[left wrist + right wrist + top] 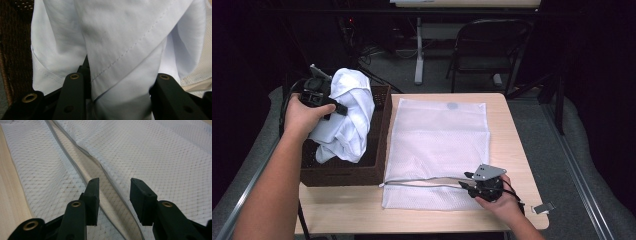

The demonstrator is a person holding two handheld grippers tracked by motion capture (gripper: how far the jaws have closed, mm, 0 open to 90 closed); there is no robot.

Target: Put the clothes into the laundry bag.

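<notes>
Left gripper [343, 110]: I am seeing black jaws showing brass-ringed screw holes.
Right gripper [465, 181]: I am noting black bodywork carrying a grey three-cornered plate, cable trailing.
Forearms: I am observing them bare, no sleeves.

So it's a light wood table [512, 150], and a big white mesh laundry bag [437, 145] lies flat across the middle of it, with its zippered opening running along the 6 o'clock end. Over at 9 o'clock there's a dark brown woven basket [362, 172] sitting right up against the bag's edge. Down at 4 o'clock a small metal clip thing [543, 207] sits at the table's corner, too small to make out properly.
</notes>
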